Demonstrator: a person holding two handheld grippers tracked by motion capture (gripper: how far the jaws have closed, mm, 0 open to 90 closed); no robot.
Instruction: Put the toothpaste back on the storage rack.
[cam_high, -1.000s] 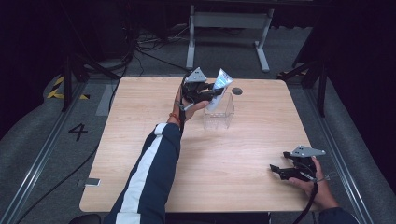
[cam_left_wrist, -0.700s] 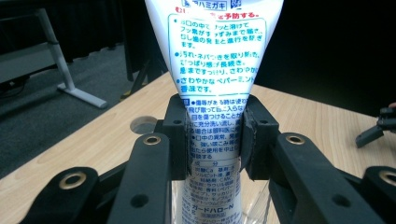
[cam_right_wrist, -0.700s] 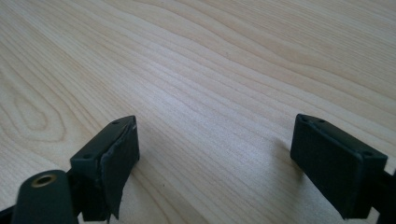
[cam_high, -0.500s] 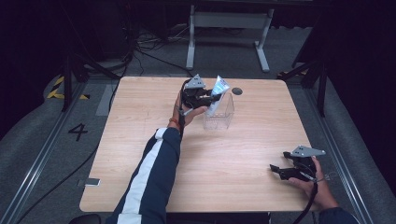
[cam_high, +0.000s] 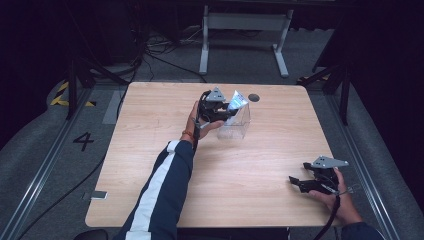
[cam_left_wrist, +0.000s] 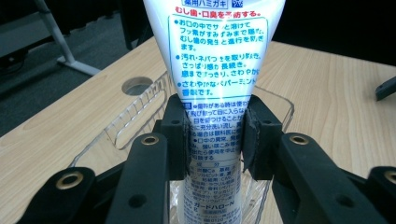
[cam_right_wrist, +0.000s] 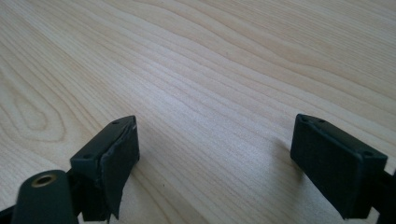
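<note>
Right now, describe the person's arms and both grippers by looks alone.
The left gripper and right gripper are black, each topped by a grey three-cornered plate. Their fingers are blocky with dark pads. The left sleeve is navy with a white stripe; an orange band circles that wrist.

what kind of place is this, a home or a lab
Likely a lab or recording studio: a bare wooden table on grey carpet, loose cables on the floor behind, black surroundings, and a floor number 4.

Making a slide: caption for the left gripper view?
Left gripper fingers clamp a white toothpaste tube above a clear plastic bin.
</note>
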